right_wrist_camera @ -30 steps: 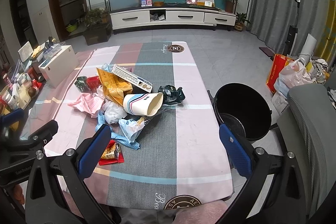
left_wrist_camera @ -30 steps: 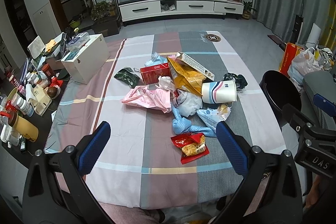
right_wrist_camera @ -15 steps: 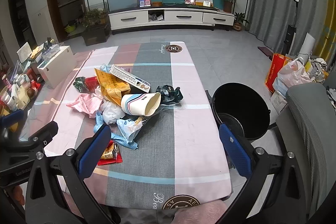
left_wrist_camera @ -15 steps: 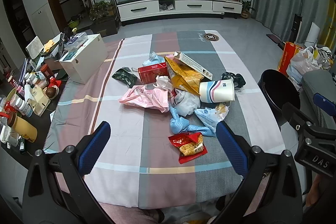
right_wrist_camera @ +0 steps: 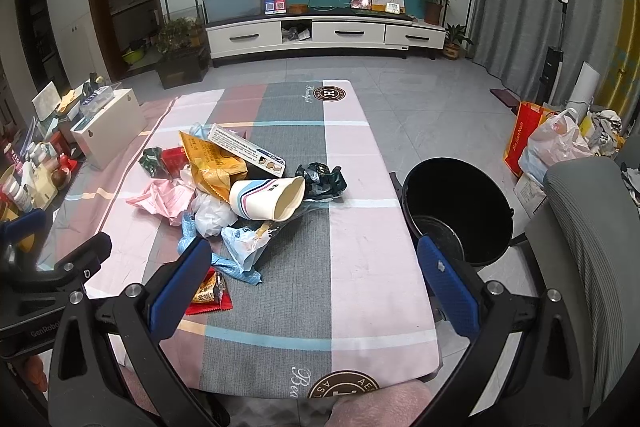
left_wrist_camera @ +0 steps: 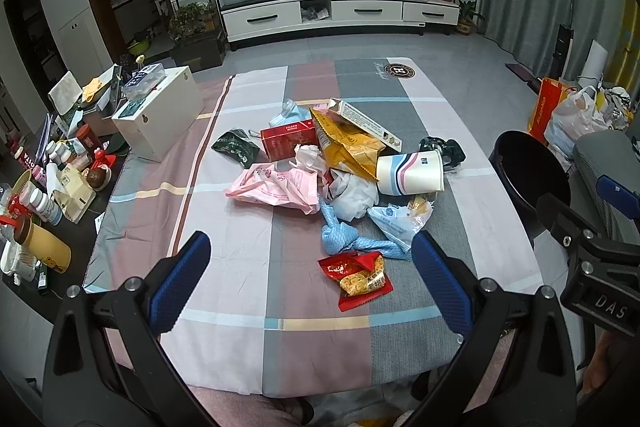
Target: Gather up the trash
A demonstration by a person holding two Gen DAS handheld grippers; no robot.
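A heap of trash lies mid-table: a striped paper cup [left_wrist_camera: 412, 174] [right_wrist_camera: 266, 197] on its side, a yellow snack bag [left_wrist_camera: 348, 147] [right_wrist_camera: 212, 163], a pink bag [left_wrist_camera: 276, 187], a red box [left_wrist_camera: 288, 143], a blue bag [left_wrist_camera: 348, 239] and a red snack wrapper [left_wrist_camera: 358, 277] [right_wrist_camera: 210, 293] nearest me. A black bin [right_wrist_camera: 456, 207] [left_wrist_camera: 528, 175] stands on the floor right of the table. My left gripper [left_wrist_camera: 310, 275] is open above the near table edge with nothing between its fingers. My right gripper [right_wrist_camera: 314, 281] is open too, and holds nothing.
The table wears a plaid cloth [right_wrist_camera: 360, 227]. A white box [left_wrist_camera: 160, 117] and several bottles and jars [left_wrist_camera: 40, 187] crowd the left side. A grey chair [right_wrist_camera: 584, 247] stands at the right, bags [right_wrist_camera: 552, 143] on the floor behind it. A TV cabinet [left_wrist_camera: 340, 13] lines the far wall.
Both views have drifted slightly; the trash heap sits a little further left and up in frame. Both grippers stay open and nothing has been picked up.
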